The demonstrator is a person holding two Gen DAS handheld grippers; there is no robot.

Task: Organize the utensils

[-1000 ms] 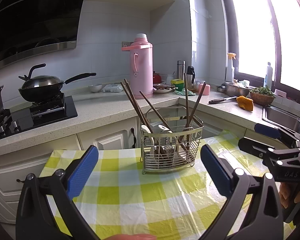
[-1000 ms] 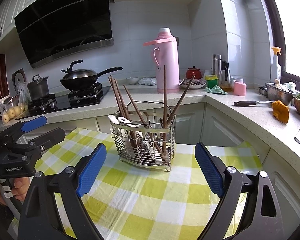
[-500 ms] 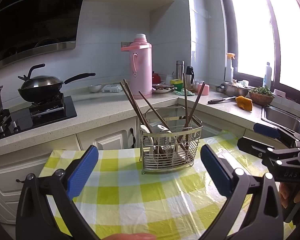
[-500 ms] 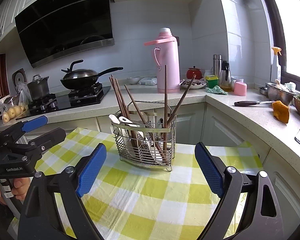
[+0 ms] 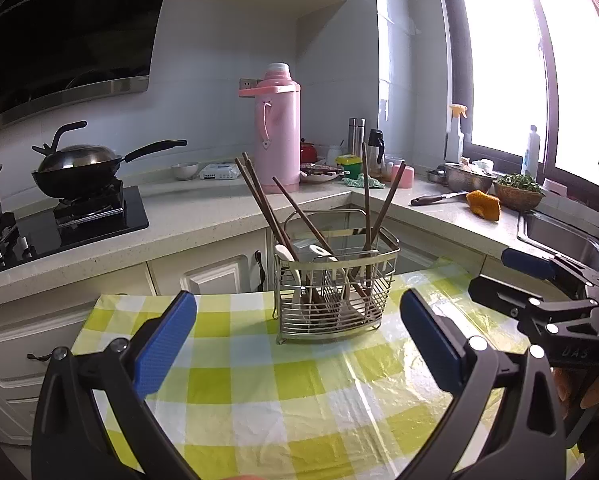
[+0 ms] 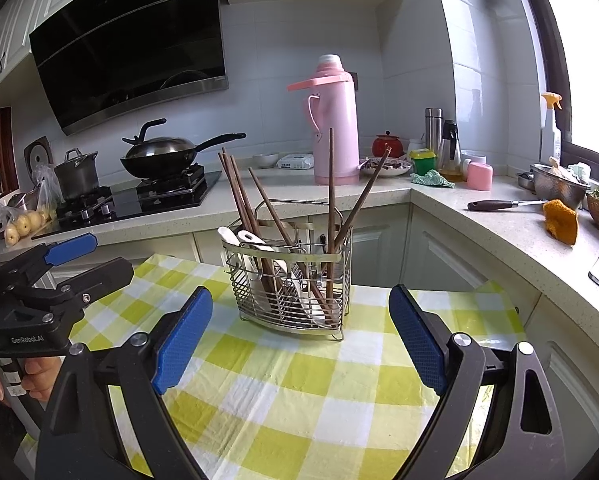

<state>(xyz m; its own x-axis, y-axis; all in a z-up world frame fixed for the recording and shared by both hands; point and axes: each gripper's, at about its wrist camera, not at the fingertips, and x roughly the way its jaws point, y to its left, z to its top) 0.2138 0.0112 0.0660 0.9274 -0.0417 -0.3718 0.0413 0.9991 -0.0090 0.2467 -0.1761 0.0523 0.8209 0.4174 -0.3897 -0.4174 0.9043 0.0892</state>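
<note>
A steel wire utensil basket (image 5: 335,288) stands on the yellow-checked tablecloth (image 5: 283,392); it also shows in the right wrist view (image 6: 289,284). It holds several brown chopsticks (image 5: 267,204) and white spoons (image 5: 285,254), seen again as chopsticks (image 6: 331,184) and spoons (image 6: 229,236). My left gripper (image 5: 297,340) is open and empty, short of the basket. My right gripper (image 6: 301,336) is open and empty, also short of it. Each gripper shows in the other's view, the right one (image 5: 539,280) and the left one (image 6: 67,264).
A pink thermos (image 5: 277,128) stands on the counter behind. A wok (image 5: 75,168) sits on the stove at the left. A knife (image 5: 435,199), an orange cloth (image 5: 483,204) and a sink (image 5: 559,236) are at the right.
Almost nothing moved; the view drifts slightly and both grippers stay open.
</note>
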